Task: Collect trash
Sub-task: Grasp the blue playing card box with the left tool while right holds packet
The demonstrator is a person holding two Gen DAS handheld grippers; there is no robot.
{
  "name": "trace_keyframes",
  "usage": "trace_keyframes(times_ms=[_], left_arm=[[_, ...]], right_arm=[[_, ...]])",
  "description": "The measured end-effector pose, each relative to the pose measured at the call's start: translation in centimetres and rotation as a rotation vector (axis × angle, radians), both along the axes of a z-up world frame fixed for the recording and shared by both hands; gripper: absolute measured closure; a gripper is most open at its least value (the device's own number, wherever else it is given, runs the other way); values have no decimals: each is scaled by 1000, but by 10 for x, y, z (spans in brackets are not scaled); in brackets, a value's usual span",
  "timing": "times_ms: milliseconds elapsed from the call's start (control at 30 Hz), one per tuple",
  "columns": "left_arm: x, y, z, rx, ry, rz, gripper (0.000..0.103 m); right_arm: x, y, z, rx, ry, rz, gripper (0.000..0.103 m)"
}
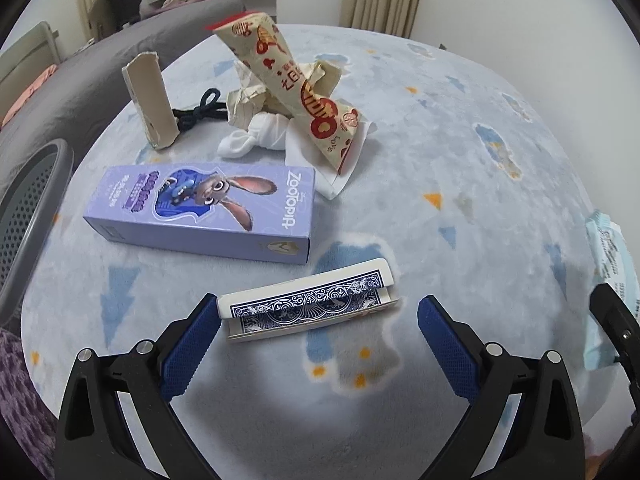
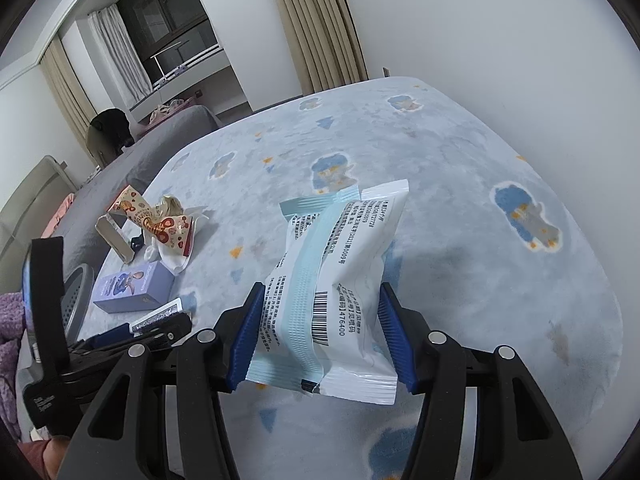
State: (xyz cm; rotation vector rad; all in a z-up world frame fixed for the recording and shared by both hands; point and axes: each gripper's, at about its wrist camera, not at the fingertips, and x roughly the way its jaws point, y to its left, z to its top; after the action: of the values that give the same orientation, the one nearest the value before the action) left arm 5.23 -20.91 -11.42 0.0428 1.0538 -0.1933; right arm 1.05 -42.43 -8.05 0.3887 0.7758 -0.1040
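My left gripper (image 1: 318, 316) is open, its blue pads either side of a blue-backed playing card box (image 1: 308, 304) lying on the pale blue blanket. Behind it lie a purple Zootopia box (image 1: 200, 212), a cream and red printed wrapper (image 1: 296, 92), crumpled paper and white tissue (image 1: 256, 136), and a torn cardboard piece (image 1: 150, 100). My right gripper (image 2: 322, 328) is shut on a white and light blue wet-wipe packet (image 2: 332, 292), held above the blanket. That packet shows at the right edge of the left wrist view (image 1: 608, 272).
A grey mesh bin (image 1: 24, 216) stands off the bed's left edge, also in the right wrist view (image 2: 78, 300). A dark cord (image 1: 200, 112) lies by the cardboard. A grey sofa (image 1: 100, 60) is behind. Open blanket (image 2: 480, 240) stretches to the right.
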Motion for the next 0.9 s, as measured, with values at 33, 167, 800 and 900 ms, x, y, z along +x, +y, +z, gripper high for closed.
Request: trace_keyframes(times_ms=[33,167,800,900], left_arm=[[1,-1,-1,1,4,8,7],[5,-2,-5,7,9,41,7],[1,3,-2,23,-13,25,19],[-5,15,4,22,-27,18,19]], right_arm=[[0,-1,-1,3,-1,1,48],[-1,-4,-2,15,-5,5,48],[-1,-3,-4,13,1,12,48],[0,5,-2,-13,10,16,48]])
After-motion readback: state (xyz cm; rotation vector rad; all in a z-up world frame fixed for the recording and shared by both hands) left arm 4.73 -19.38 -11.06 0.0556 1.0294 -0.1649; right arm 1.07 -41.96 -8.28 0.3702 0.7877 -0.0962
